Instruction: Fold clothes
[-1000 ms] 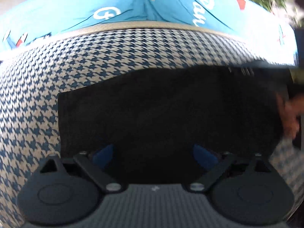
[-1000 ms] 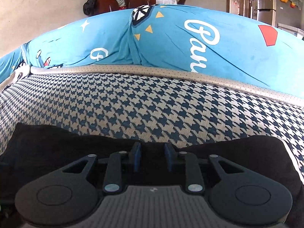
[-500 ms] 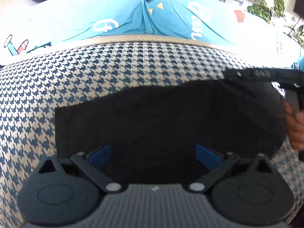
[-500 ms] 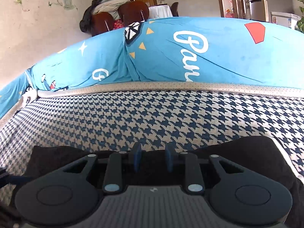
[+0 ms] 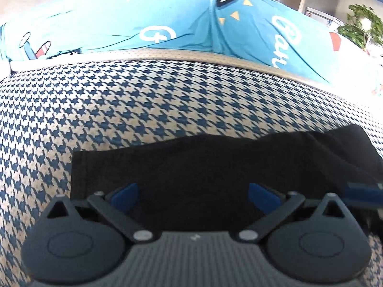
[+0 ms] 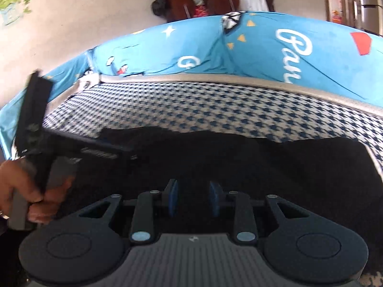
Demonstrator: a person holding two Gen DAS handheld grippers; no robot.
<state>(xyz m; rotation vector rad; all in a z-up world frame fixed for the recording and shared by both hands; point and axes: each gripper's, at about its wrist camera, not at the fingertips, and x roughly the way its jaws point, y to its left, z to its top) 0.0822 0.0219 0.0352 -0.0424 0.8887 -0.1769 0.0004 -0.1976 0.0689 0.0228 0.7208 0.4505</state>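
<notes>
Left claw [image 5: 192, 195] spread wide; right claw [image 6: 193, 197] opening, nothing pinched.

surface: houndstooth-covered bed [image 5: 143, 110] | on it: black garment [image 5: 203, 167] lying flat | behind: blue printed bedding [image 5: 167, 24]

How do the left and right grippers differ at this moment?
The left gripper has its jaws spread wide; the right gripper shows a narrow gap, now opening. The left's pads sit apart over the black garment; the right's pads stand close together. Both hover over that garment, neither clamping it.
</notes>
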